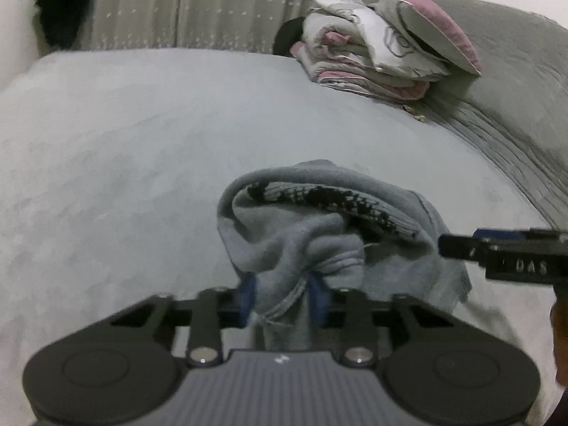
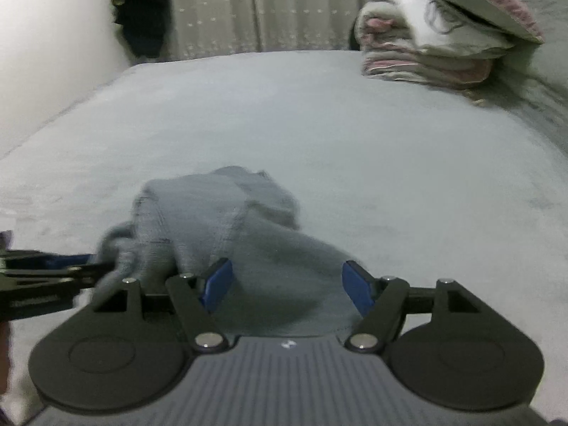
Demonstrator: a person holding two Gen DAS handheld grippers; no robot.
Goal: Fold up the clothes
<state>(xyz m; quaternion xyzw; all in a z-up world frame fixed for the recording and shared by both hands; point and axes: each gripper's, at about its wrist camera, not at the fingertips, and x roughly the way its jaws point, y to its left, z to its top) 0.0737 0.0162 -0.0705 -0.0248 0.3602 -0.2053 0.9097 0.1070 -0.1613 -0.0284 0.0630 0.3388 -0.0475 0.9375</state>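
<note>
A crumpled grey-blue garment [image 1: 319, 234] with a black-and-white patterned band lies on the pale bed [image 1: 124, 149]. My left gripper [image 1: 282, 298] is shut on a bunch of its fabric between the blue pads. My right gripper [image 2: 285, 285] is open, its blue pads wide apart over the garment's near edge [image 2: 248, 248]. The right gripper also shows from the side at the right edge of the left wrist view [image 1: 504, 252]. The left gripper shows at the left edge of the right wrist view [image 2: 56, 273], against the cloth.
A stack of folded white and pink bedding [image 1: 372, 49] with a pillow on top sits at the far right of the bed, next to a grey quilted cover [image 1: 514, 106]. Curtains [image 1: 213, 3] and dark hanging clothes [image 2: 145, 10] stand behind the bed.
</note>
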